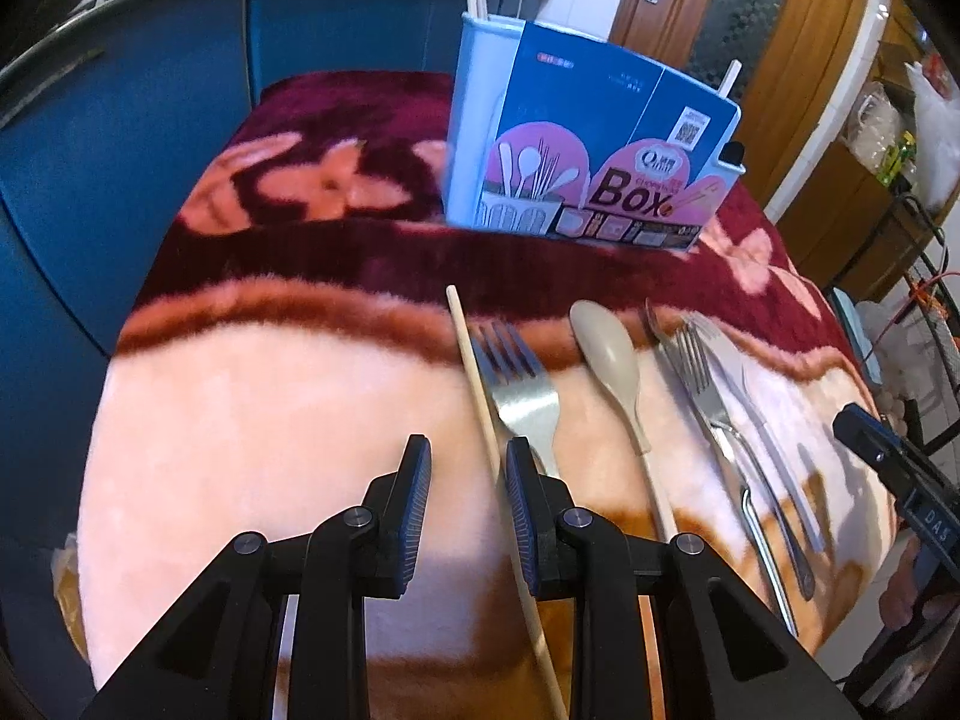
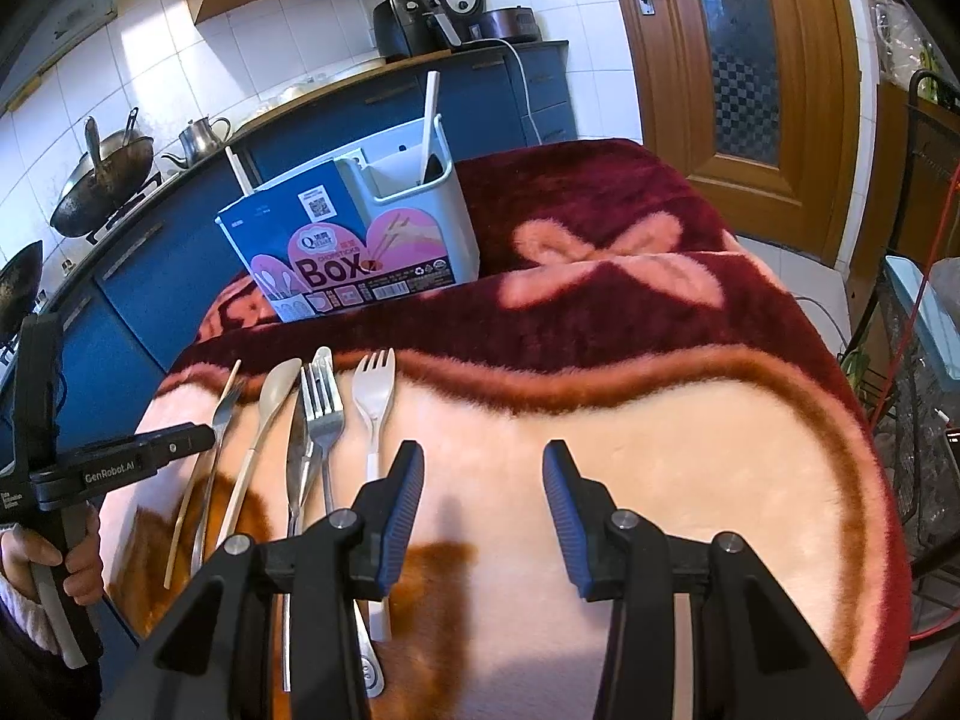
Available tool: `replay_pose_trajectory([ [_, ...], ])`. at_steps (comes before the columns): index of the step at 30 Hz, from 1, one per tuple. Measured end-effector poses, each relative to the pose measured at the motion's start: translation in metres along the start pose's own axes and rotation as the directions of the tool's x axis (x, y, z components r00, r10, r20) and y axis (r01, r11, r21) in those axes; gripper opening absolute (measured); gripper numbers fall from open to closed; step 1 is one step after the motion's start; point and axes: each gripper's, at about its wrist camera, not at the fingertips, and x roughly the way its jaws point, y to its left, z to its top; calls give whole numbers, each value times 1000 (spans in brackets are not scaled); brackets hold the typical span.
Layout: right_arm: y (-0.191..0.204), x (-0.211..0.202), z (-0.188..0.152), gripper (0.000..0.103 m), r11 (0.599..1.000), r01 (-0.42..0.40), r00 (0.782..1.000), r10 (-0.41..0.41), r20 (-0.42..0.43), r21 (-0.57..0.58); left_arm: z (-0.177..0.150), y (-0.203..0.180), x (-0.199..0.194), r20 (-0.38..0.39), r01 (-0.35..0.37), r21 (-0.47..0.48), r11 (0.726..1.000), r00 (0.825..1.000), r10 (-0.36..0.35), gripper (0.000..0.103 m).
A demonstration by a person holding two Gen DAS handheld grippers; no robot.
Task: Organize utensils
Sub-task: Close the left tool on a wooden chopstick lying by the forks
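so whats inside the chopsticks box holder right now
In the right wrist view, the white holder behind the blue box sleeve has one white handle standing in its near compartment, and another white stick rises at the far end. The sleeve and walls hide anything lower down.

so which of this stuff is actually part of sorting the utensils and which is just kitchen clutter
Part of the job:
- chopstick
- steel fork
- beige spoon
- white plastic fork
- utensil holder

Just lying about:
- wok
- kettle
- air fryer
- wooden door
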Motion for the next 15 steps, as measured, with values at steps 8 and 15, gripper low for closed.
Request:
replay_pose_trajectory([
  [8,2,1,-1,45,1000,-5,1000,5,-5,-6,11,-1,9,-23,-12,30,999,1000,13,26],
  [15,3,1,-2,45,1000,-2,1000,2,-9,-12,23,8,14,-40,23,9,1000,999,-22,13],
])
